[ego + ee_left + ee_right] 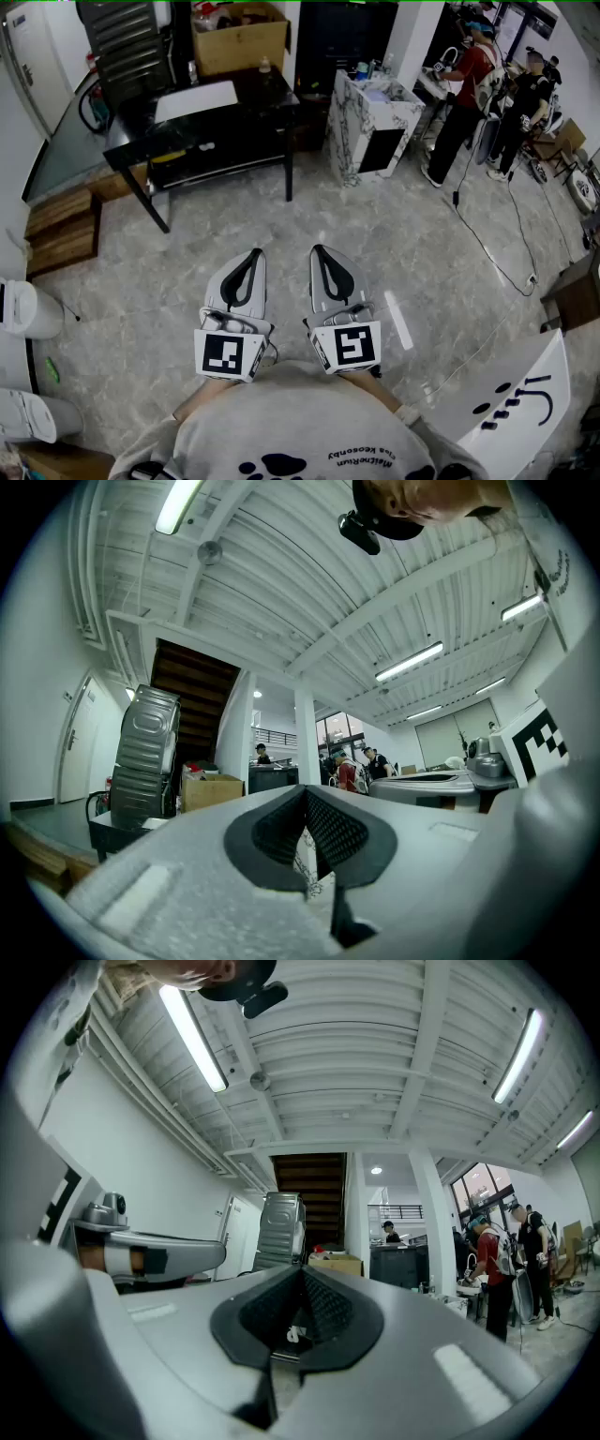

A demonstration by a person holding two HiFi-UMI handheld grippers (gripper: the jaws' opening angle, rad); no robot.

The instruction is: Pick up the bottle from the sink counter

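The sink tabletop (401, 111) stands upper centre-right, well apart from the tongs across the floor. Left tongs (254, 252) and right tongs (319, 249), low centre, are both pressed together and empty, pointing up the frame. The bottle (361, 70), small and upright, stands at the tabletop's far left corner, up-right of the right tongs, the nearer pair. The basin's contents are too small to tell.
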